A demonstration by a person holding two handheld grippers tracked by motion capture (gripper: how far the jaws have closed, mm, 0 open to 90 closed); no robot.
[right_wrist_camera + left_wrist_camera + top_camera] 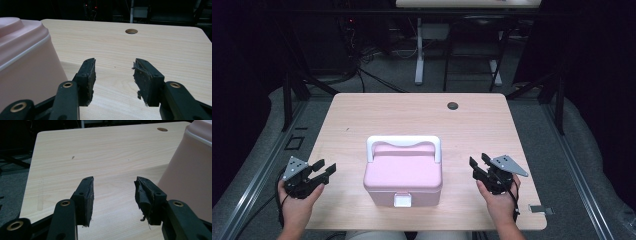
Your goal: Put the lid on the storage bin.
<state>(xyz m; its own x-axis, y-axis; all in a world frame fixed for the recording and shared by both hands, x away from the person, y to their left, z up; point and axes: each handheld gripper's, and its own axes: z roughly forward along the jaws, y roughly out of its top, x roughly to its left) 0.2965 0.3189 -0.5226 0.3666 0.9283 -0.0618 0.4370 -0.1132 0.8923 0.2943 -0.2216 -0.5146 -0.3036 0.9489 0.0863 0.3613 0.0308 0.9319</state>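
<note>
Two grippers: my left gripper (323, 170) sits at the lower left of the high view, my right gripper (478, 164) at the lower right; both stand open with nothing between the pads.
Box place: the pink box (403, 176) sits at lower centre of the table (362, 112), between my grippers and apart from both; its white handle (403, 142) is up over the lid, and its white latch (403, 200) faces me.
Left view: box wall (190, 180) fills the right edge, just beside my right-hand pad (143, 195), not touching.
Right view: box wall (27, 70) at the left, near my left-hand pad (90, 75).
Risk, slip: the walls slope and look smooth, so I judge a squeeze from both sides could slide upward off the box.
Risk, shove: closing in unevenly could push the box sideways or toward the near edge.
Risk, pads: torn pad rubber may grip poorly.
Risk, latch: lifting by the handle with the latch loose could open the lid; whether it is fastened I cannot tell.
</note>
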